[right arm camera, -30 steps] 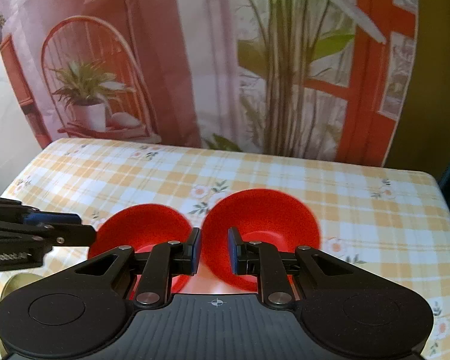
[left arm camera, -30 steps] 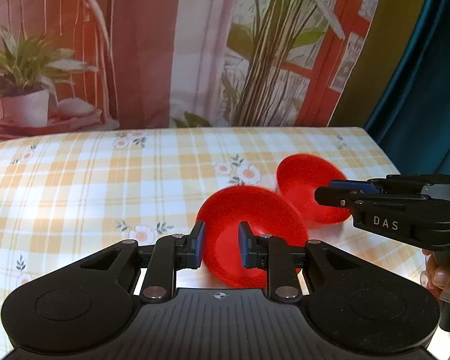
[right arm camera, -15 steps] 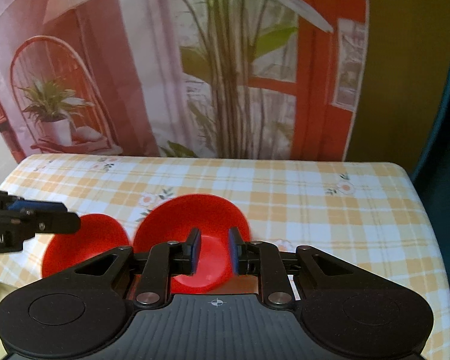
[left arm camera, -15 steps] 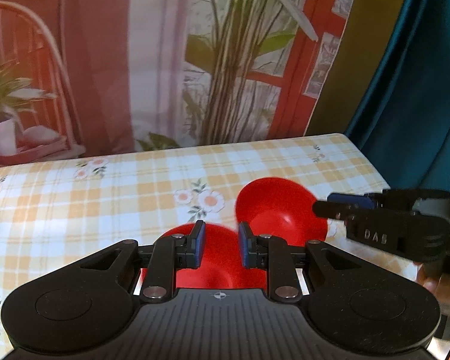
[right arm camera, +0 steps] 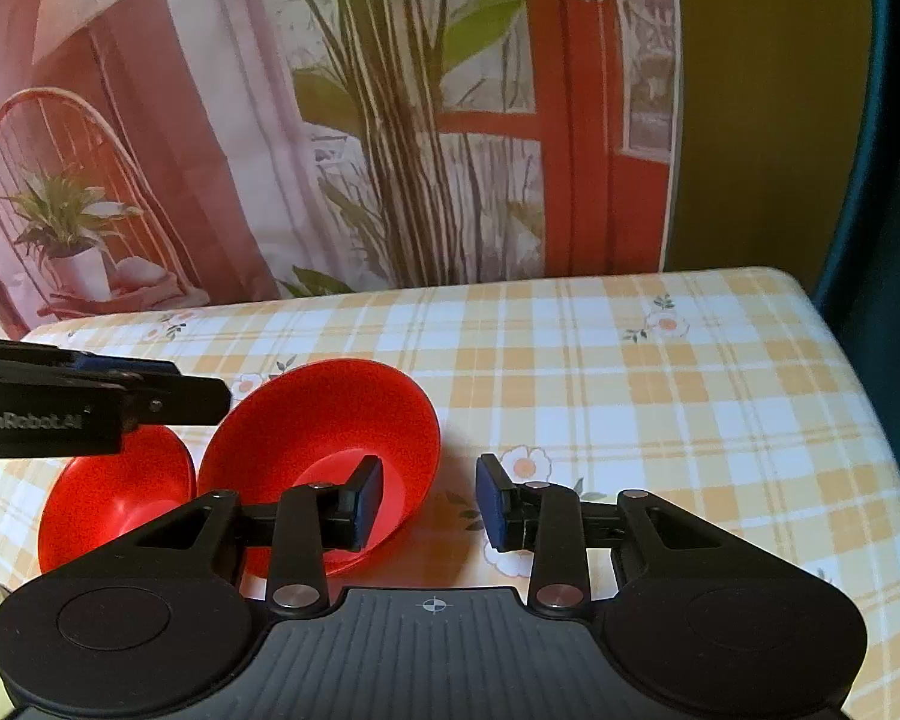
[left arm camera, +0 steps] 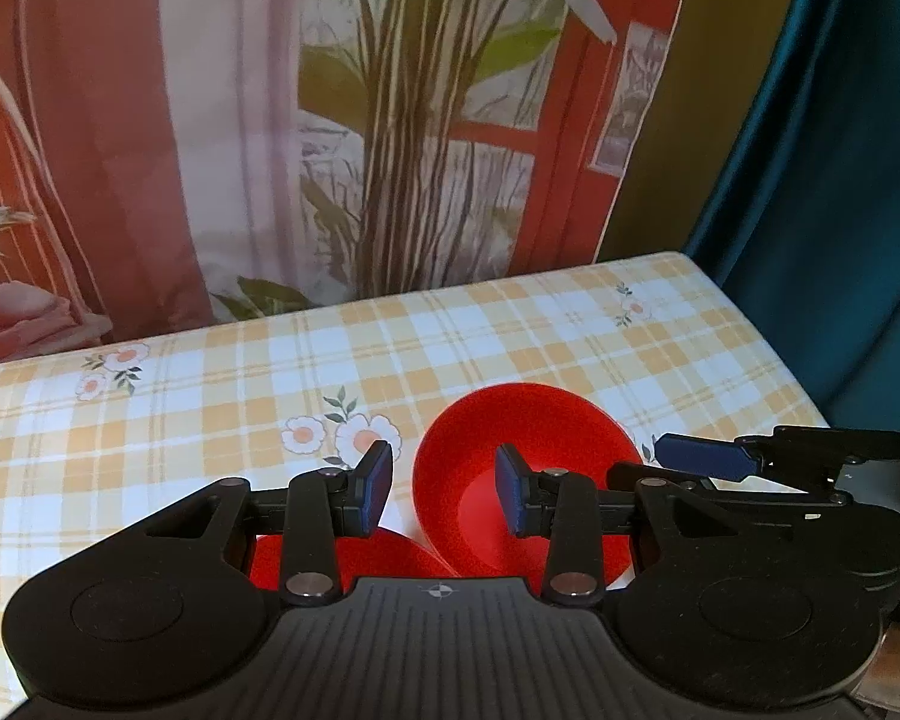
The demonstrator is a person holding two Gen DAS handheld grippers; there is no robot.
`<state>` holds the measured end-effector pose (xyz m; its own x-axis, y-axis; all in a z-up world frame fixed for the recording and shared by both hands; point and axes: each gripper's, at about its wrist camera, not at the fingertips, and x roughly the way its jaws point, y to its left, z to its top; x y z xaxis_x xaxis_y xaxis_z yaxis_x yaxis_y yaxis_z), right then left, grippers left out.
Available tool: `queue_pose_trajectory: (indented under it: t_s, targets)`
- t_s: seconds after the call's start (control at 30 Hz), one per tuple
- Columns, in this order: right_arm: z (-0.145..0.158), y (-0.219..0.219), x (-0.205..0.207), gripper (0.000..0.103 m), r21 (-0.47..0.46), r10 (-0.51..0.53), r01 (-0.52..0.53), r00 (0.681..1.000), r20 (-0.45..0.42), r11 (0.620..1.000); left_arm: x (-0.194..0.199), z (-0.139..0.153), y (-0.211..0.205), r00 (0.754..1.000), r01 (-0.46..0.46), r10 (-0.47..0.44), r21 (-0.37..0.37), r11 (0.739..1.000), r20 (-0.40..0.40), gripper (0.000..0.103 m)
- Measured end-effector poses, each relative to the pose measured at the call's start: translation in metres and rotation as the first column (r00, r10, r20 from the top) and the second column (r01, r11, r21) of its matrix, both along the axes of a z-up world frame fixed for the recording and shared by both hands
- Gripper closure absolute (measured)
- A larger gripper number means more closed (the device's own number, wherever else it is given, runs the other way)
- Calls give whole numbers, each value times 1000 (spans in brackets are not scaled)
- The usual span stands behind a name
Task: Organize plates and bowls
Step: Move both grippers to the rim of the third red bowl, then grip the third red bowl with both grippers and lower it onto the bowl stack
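Note:
Two red bowls sit side by side and touching on the checked tablecloth. In the left wrist view the right red bowl (left arm camera: 528, 462) is tilted towards me, and the left red bowl (left arm camera: 354, 558) is mostly hidden under my left gripper (left arm camera: 444, 495). Its jaws are opening; the right bowl's near rim shows in the gap, untouched by either pad. My right gripper (right arm camera: 431, 504) is also opening. Its left finger (right arm camera: 369, 501) stands inside the right red bowl (right arm camera: 324, 432), whose rim passes between the jaws without being pressed. The left red bowl (right arm camera: 120, 492) lies under the left gripper (right arm camera: 150, 387).
The tablecloth (right arm camera: 660, 408) ends at a right edge beside a teal curtain (left arm camera: 840, 240). A printed backdrop (left arm camera: 390, 120) rises behind the table's far edge. A pale beige object (left arm camera: 894, 678) peeks in at the lower right of the left wrist view.
Both grippers carried the red bowls rightward and down to the table's right part. Both pairs of jaws, shut on the bowl rims before, have spread apart and let go.

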<state>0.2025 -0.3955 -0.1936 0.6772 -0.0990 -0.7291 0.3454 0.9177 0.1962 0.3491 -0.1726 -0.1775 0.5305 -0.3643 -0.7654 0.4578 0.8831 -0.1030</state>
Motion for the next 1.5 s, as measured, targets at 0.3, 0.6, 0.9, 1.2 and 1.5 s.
queue_pose_trajectory:
  t_s: [0.3, 0.6, 0.9, 1.2, 1.5]
  targets:
    - [-8, 5, 2, 71, 32, -2, 2, 1000, -4, 999, 7, -15, -6, 999, 9, -7, 42, 999, -44, 64]
    - [-12, 9, 5, 86, 35, 5, -5, 1000, -12, 999, 8, -24, -7, 998, 24, -21, 47, 999, -62, 78]
    - [-11, 7, 4, 89, 30, -1, 1, 1000, -7, 1000, 10, -24, -3, 998, 14, -12, 29, 999, -69, 86]
    - [-1, 1, 3, 90, 23, -21, 21, 1000, 13, 1000, 6, -16, -3, 998, 20, -20, 2, 1000, -55, 86]
    - [15, 7, 1, 90, 6, -20, 19, 999, 31, 1000, -5, 1, 3, 999, 23, -23, -12, 1000, -29, 86]
